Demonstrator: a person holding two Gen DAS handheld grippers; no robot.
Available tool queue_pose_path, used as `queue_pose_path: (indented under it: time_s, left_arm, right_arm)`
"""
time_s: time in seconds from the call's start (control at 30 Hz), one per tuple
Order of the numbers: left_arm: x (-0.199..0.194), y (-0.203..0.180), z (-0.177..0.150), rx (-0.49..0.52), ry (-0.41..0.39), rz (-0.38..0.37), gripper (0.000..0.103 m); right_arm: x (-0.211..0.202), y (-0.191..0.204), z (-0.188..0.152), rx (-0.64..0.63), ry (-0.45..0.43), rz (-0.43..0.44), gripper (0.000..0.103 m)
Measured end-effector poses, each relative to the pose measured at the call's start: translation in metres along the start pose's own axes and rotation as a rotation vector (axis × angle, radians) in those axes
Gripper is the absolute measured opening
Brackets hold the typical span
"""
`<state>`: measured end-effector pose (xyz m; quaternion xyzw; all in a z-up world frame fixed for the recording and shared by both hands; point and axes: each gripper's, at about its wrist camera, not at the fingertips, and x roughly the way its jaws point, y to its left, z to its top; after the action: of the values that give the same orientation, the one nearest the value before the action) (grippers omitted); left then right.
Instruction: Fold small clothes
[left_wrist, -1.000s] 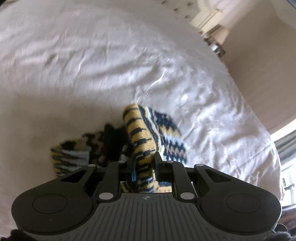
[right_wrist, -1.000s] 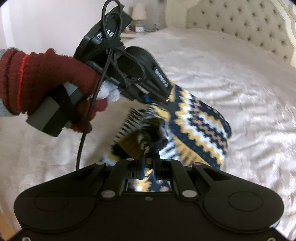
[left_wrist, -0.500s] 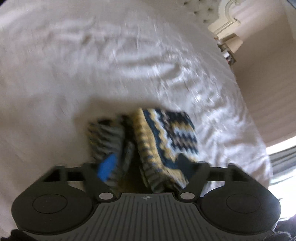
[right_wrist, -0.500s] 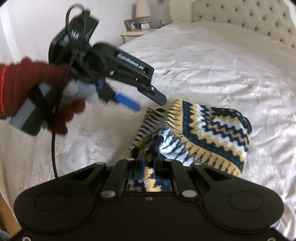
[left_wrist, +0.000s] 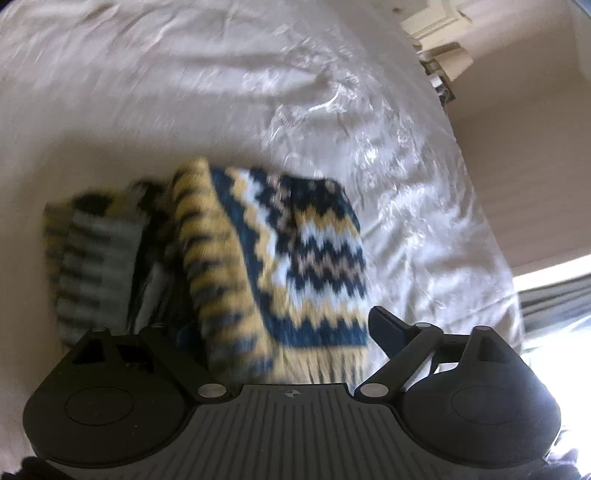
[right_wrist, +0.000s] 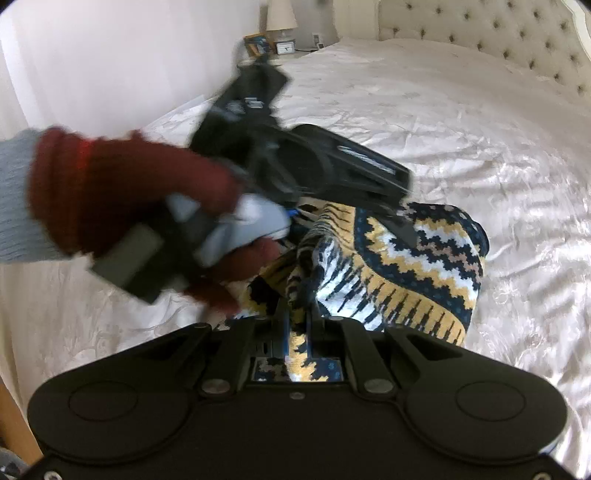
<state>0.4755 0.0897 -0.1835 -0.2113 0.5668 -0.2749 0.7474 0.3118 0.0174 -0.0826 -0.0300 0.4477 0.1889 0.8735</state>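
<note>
Our left gripper (left_wrist: 273, 332) has just let go: a second ago its jaws were pinched on the yellow-striped edge of the knit (left_wrist: 295, 258), and now they stand wide apart with that folded edge lying loose between them, the pads not pressing on it. Since the release we have brought the left gripper lower and closer over the knit, so the zigzag panel fills more of the left wrist view than it did. Both views are blurred by that motion.

Our right gripper (right_wrist: 299, 325) has not changed. Its jaws are clamped narrow on a bunched fold of the same knit, the yellow and navy fabric running back between them.

The knit lies on the bed (right_wrist: 461, 122), doubled over: zigzag panel on top, fringe at the near edge in the left view, a grey-striped layer showing beside it. In the right wrist view the gloved left hand (right_wrist: 122, 192) carries its gripper just above the knit's top edge.

We judge that one fold has been laid down and released, while the right side is pinned to keep it from sliding. The left is now free to take a fresh hold or press the fold flat; the loose edge could spring open if we lift the right too soon
</note>
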Motion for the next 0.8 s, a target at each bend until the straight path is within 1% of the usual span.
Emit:
queue_pose_path:
  time_s: [0.03, 0.07, 0.1, 0.17, 0.27, 0.37, 0.43, 0.53, 0.6, 0.63, 0.7, 0.73, 0.77, 0.8]
  left_arm:
    - [0.001, -0.002, 0.001, 0.009, -0.005, 0.032, 0.05]
    - [0.004, -0.003, 0.003, 0.016, -0.006, 0.095, 0.027]
    - [0.006, -0.003, 0.004, 0.027, 0.002, 0.125, 0.017]
    - [0.003, -0.004, 0.002, 0.051, -0.013, 0.108, 0.016]
    - [-0.013, -0.019, -0.002, 0.124, -0.046, 0.137, 0.015]
    - [-0.045, -0.036, -0.004, 0.206, -0.122, 0.13, 0.015]
    - [-0.056, -0.037, -0.004, 0.241, -0.112, 0.135, 0.015]
    - [-0.058, -0.019, -0.005, 0.248, -0.085, 0.196, 0.015]
    - [-0.054, 0.002, -0.007, 0.203, -0.071, 0.239, 0.015]
    - [-0.052, 0.013, -0.008, 0.172, -0.063, 0.24, 0.016]
    - [-0.045, 0.029, -0.009, 0.149, -0.044, 0.234, 0.017]
    - [-0.043, 0.032, -0.009, 0.149, -0.042, 0.238, 0.021]
    - [-0.039, 0.036, -0.009, 0.153, -0.045, 0.243, 0.025]
    - [-0.035, 0.04, -0.008, 0.156, -0.04, 0.249, 0.032]
  right_arm:
    - [0.001, 0.001, -0.001, -0.006, 0.0, -0.001, 0.014]
    - [0.001, 0.002, -0.002, -0.01, 0.0, -0.002, 0.014]
    - [0.002, 0.003, -0.003, -0.011, 0.0, -0.002, 0.014]
    - [0.002, 0.004, -0.004, -0.011, 0.001, -0.005, 0.014]
    - [-0.003, 0.006, -0.004, -0.018, -0.012, -0.002, 0.014]
    - [-0.014, 0.014, 0.0, -0.037, -0.04, 0.024, 0.014]
    - [-0.017, 0.021, 0.005, -0.056, -0.049, 0.051, 0.014]
    - [-0.005, 0.033, 0.007, -0.078, -0.036, 0.09, 0.014]
    - [0.01, 0.041, 0.006, -0.101, -0.012, 0.109, 0.014]
    - [0.02, 0.045, 0.005, -0.112, 0.008, 0.121, 0.014]
    - [0.041, 0.053, 0.0, -0.139, 0.05, 0.133, 0.014]
    - [0.05, 0.056, -0.003, -0.148, 0.071, 0.133, 0.015]
    - [0.058, 0.059, -0.006, -0.156, 0.097, 0.13, 0.024]
    - [0.068, 0.06, -0.009, -0.159, 0.129, 0.131, 0.025]
